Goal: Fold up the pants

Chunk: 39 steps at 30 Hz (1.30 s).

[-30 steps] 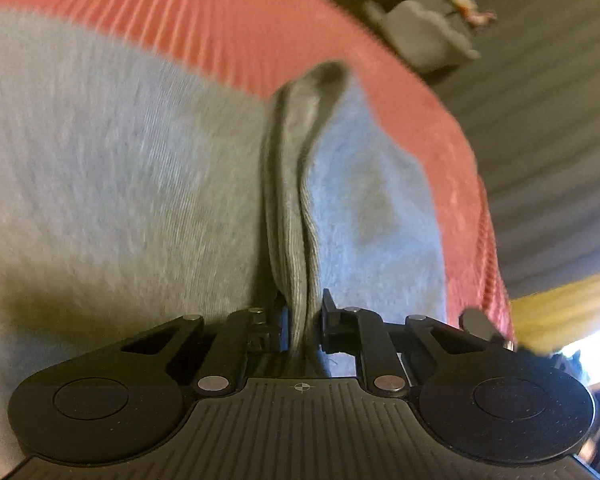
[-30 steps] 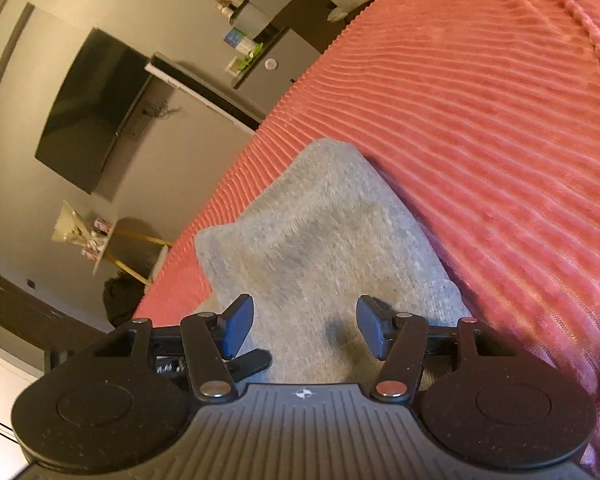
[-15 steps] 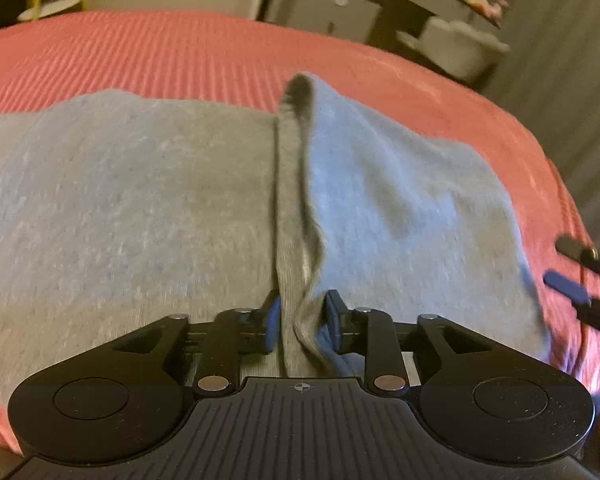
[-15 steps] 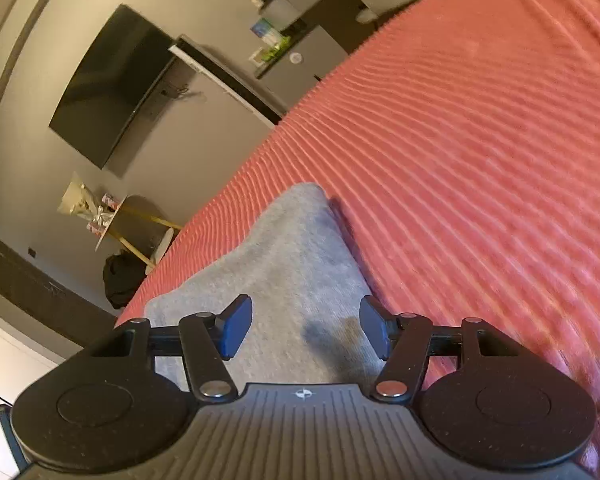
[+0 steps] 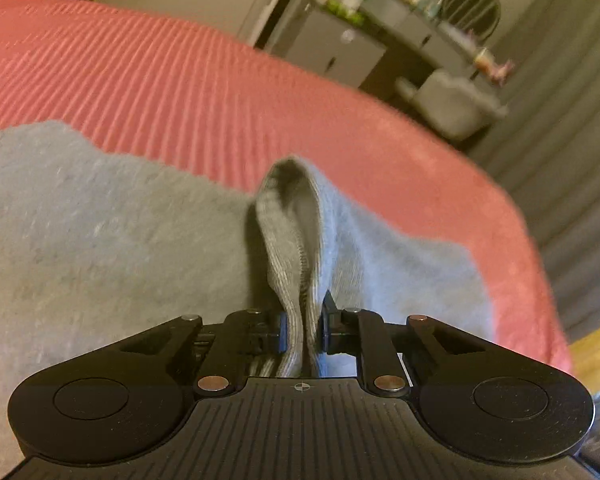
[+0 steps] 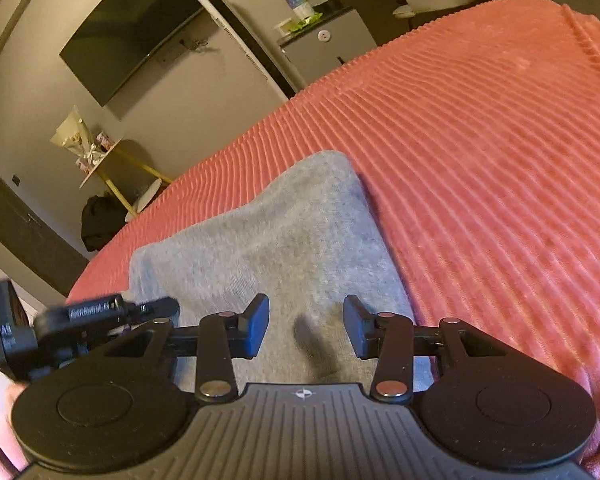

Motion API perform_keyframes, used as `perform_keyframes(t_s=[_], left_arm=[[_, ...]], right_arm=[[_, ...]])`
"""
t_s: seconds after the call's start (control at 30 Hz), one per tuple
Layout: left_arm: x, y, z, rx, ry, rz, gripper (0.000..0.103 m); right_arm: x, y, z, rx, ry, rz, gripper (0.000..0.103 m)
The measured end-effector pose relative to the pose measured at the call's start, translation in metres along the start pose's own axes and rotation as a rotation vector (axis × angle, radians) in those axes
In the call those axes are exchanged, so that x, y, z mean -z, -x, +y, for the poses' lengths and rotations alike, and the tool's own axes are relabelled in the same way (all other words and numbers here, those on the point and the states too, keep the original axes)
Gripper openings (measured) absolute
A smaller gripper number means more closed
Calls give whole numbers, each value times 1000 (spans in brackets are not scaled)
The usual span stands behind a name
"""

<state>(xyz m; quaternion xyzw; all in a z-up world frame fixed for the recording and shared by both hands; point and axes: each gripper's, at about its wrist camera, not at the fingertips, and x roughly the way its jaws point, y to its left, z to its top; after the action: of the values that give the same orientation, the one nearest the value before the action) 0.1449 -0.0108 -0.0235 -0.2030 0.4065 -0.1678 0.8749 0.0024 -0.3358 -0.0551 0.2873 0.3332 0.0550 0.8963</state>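
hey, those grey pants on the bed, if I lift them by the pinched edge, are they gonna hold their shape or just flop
Probably flop: the grey pants are soft knit, and the ribbed edge in the left gripper already curls over limply. They look light, since a small pinch raises a fold. The ribbed red bedspread may drag on them rather than let them slide.

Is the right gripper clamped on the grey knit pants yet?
No, the right gripper has its fingers closing but apart above the grey knit pants, no fabric pinched.
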Motion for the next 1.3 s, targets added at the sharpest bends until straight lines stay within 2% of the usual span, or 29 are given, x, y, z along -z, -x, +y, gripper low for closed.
perform_keyframes(t_s=[0.13,0.2,0.27,0.3,0.33,0.4,0.47,0.53,0.57,0.6,0.73,0.83,0.93,1.0,1.07,1.23,1.3], left_arm=[[8,37,-15,2,-159,-143,17],[12,51,-9,-52,-208,-169,18],[16,46,5,-156,-225,-130,22],[18,41,16,-230,-203,-101,24],[19,40,25,-260,-172,-85,24],[21,50,45,-227,-56,-86,35],[21,61,54,-172,32,-90,37],[23,67,56,-138,55,-77,44],[26,68,55,-140,53,-61,51],[30,68,56,-140,54,-35,54],[45,59,49,-107,40,46,54],[50,52,44,-119,-15,81,54],[52,51,47,-95,-4,90,53],[54,52,53,-69,22,89,40],[54,52,56,-91,26,85,33],[54,52,49,-98,12,67,26],[54,50,47,-98,17,59,23]], right_arm=[[1,1,3,-22,19,3,42],[1,0,2,-17,17,7,42],[1,-2,1,-7,11,19,42],[1,-4,2,-4,10,27,42],[1,-6,3,1,14,35,42],[2,-7,8,21,37,38,42],[4,-7,13,27,67,32,42],[4,-5,18,22,99,23,42],[4,-3,21,19,117,16,42],[4,-2,23,14,132,10,42],[9,1,31,-10,184,15,37],[11,-5,37,34,214,51,37],[11,-15,35,67,205,102,37],[11,-19,34,75,201,115,37],[12,-20,34,81,203,121,37],[14,-23,38,97,234,137,37],[15,-22,39,94,248,148,41]])
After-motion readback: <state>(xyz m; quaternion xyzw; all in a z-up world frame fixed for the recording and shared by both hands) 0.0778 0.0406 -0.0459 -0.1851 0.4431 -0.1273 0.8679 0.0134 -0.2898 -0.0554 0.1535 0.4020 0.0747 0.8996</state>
